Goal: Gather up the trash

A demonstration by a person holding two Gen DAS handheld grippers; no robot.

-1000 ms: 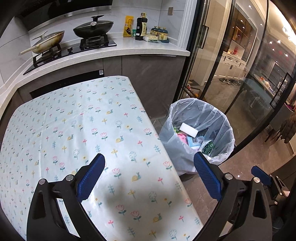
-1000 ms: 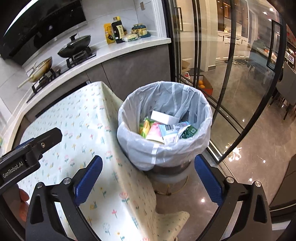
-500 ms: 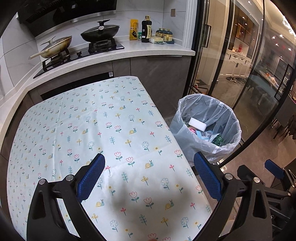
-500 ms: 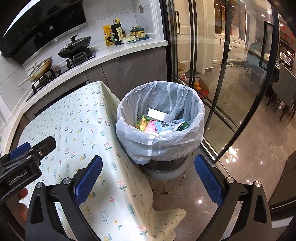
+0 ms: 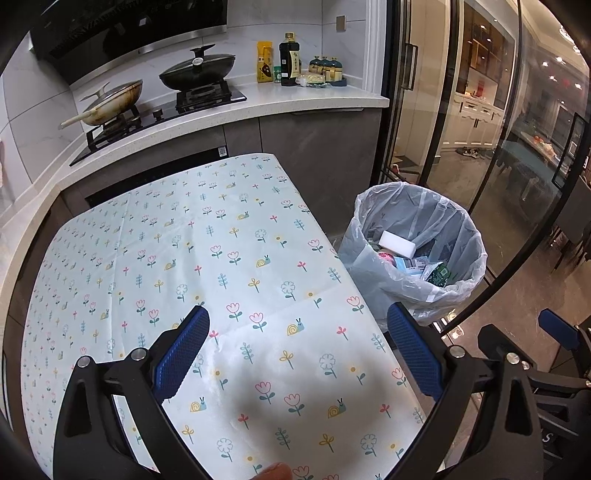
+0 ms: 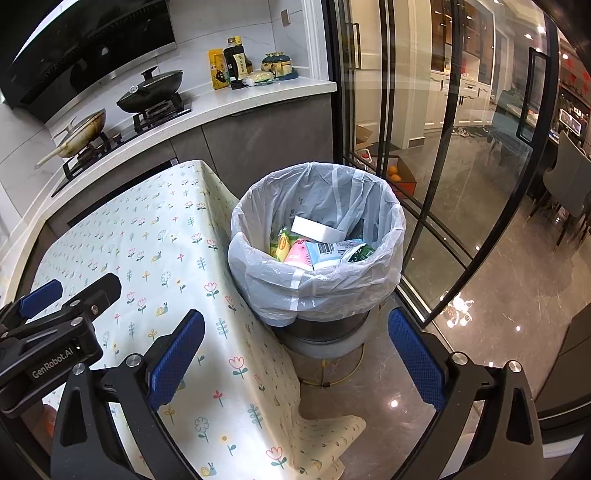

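Both my grippers, left and right, gape wide, empty. Bin sits ahead, nearer my right; tablecloth beside it bare.

You are standing in a home kitchen. Along the wall runs a white worktop with a gas hob carrying a lidded black wok and a pale frying pan, under a dark extractor hood. Sauce bottles and jars stand at its end. A flower-print cloth covers the table, a lined trash bin beside it. Glass sliding doors open onto a dining room.
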